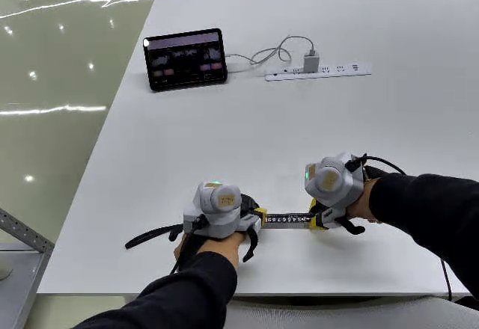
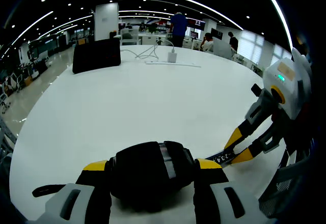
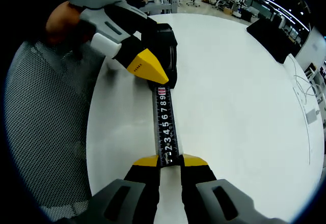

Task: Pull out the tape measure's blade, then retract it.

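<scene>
The black tape measure case (image 2: 150, 170) sits near the table's front edge, with my left gripper (image 2: 153, 165) shut on it by its yellow-tipped fingers (image 2: 95, 166). In the head view the case (image 1: 248, 208) peeks out beside the left gripper (image 1: 251, 220). A short length of black blade (image 3: 164, 124) with white numbers runs from the case (image 3: 165, 48) to my right gripper (image 3: 169, 160), which is shut on the blade's end. The blade (image 1: 288, 219) lies low over the table between both grippers, and the right gripper (image 1: 318, 219) holds its right end.
A dark tablet (image 1: 185, 58) stands at the back left of the white table (image 1: 224, 134). A white power strip (image 1: 318, 71) with a plugged charger and cable lies behind it. A mesh chair (image 3: 46, 132) sits by the table's front edge.
</scene>
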A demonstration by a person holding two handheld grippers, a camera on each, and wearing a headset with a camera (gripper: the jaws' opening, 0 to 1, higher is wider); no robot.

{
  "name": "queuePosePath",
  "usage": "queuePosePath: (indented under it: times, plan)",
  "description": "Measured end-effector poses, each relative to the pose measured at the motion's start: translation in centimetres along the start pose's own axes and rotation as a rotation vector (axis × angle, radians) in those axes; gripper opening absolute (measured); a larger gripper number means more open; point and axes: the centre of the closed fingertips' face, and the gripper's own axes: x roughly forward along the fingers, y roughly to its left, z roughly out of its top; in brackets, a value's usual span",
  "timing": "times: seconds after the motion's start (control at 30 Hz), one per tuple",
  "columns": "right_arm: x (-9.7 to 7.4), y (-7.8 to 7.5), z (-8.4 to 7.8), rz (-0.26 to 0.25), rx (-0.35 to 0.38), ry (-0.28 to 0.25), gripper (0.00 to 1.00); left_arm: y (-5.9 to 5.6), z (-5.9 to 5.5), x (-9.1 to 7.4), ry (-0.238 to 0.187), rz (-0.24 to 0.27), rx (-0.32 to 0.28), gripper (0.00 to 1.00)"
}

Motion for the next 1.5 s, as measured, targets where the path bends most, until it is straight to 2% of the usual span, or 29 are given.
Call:
queuePosePath:
  times: [0.23, 0.6, 0.93, 1.03, 1.5]
  plan:
    - [0.2, 0.1, 0.4, -0.003, 0.015, -0.023, 0.11, 0.0, 0.0, 0.0, 0.002, 0.002, 0.002, 0.62]
    - [0.3, 0.2, 0.8, 0.004, -0.024, -0.029, 0.11, 0.0, 0.0, 0.0, 0.005, 0.004, 0.002, 0.62]
    - [0.5, 0.1, 1.3, 0.002, -0.005, -0.054, 0.11, 0.0, 0.0, 0.0, 0.008, 0.007, 0.001, 0.62]
    - [0.7, 0.2, 1.6, 0.0, -0.007, -0.042, 0.11, -0.1, 0.0, 0.0, 0.011, 0.002, -0.001, 0.62]
    - [0.9, -0.1, 2.2, -0.006, 0.008, -0.056, 0.12, -0.1, 0.0, 0.0, 0.004, 0.005, -0.019, 0.62]
